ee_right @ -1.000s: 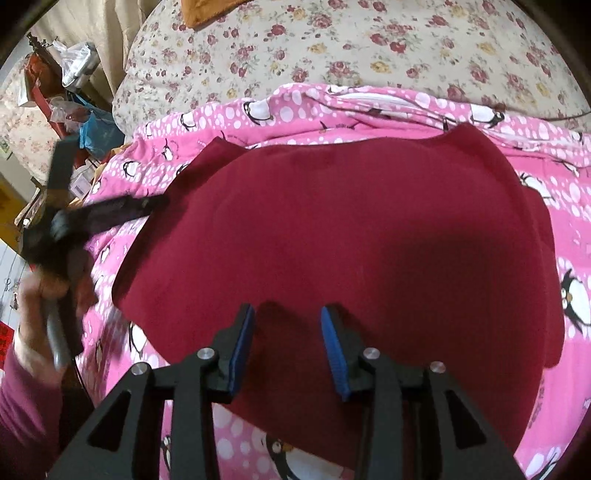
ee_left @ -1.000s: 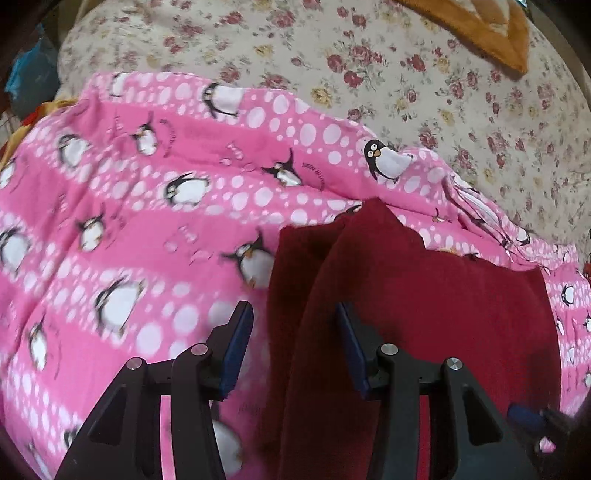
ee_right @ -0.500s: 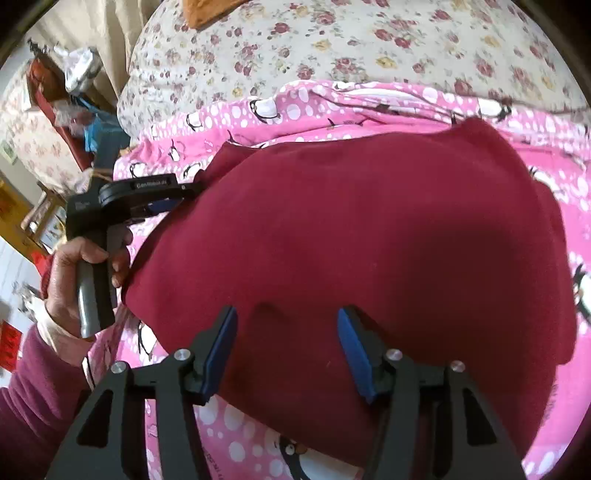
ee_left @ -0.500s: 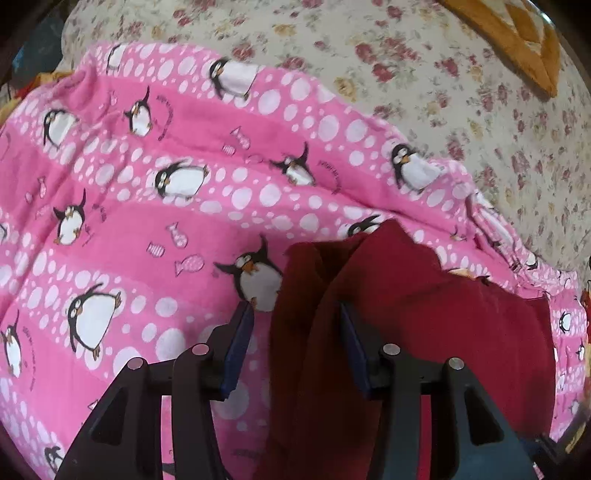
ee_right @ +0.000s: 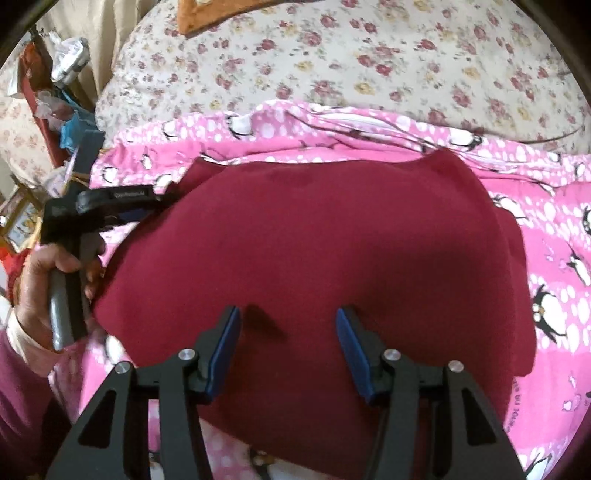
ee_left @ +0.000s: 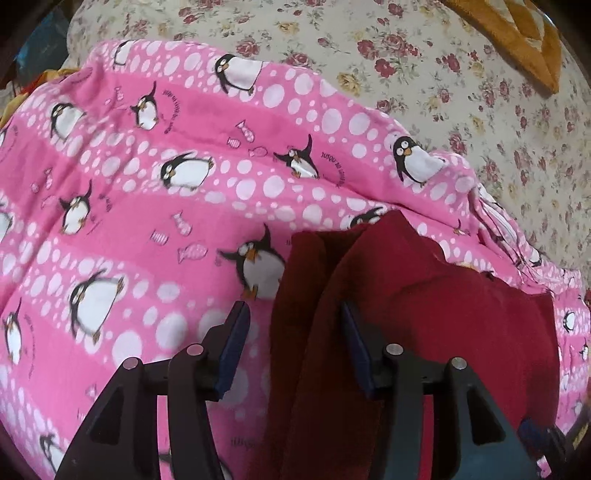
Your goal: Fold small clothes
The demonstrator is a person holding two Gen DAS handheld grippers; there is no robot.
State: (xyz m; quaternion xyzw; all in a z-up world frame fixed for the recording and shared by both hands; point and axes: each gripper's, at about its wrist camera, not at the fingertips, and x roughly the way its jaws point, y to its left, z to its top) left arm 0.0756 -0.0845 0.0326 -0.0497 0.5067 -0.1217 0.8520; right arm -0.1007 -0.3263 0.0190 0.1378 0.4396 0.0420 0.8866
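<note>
A dark red garment [ee_right: 314,240] lies spread flat on a pink penguin blanket [ee_right: 554,221]. My right gripper [ee_right: 287,312] hovers open over its near edge, with nothing pinched between the pads. In the left wrist view the garment [ee_left: 443,314] shows a folded left edge running up between the fingers of my left gripper [ee_left: 293,310]. Those jaws are opening and the pads stand clear of the cloth. From the right wrist view the left gripper [ee_right: 147,201], held in a hand [ee_right: 40,273], reaches the garment's far left corner.
The pink blanket [ee_left: 147,184] covers a floral bedspread [ee_left: 406,74], with an orange cushion [ee_left: 517,29] at the far edge. Shelves with bags and clutter [ee_right: 62,74] stand beyond the bed's left side. A maroon sleeve [ee_right: 18,387] fills the lower left.
The right jaws have spread wider over the garment. The left gripper has come in to the garment's left corner, and its jaws have parted a little more.
</note>
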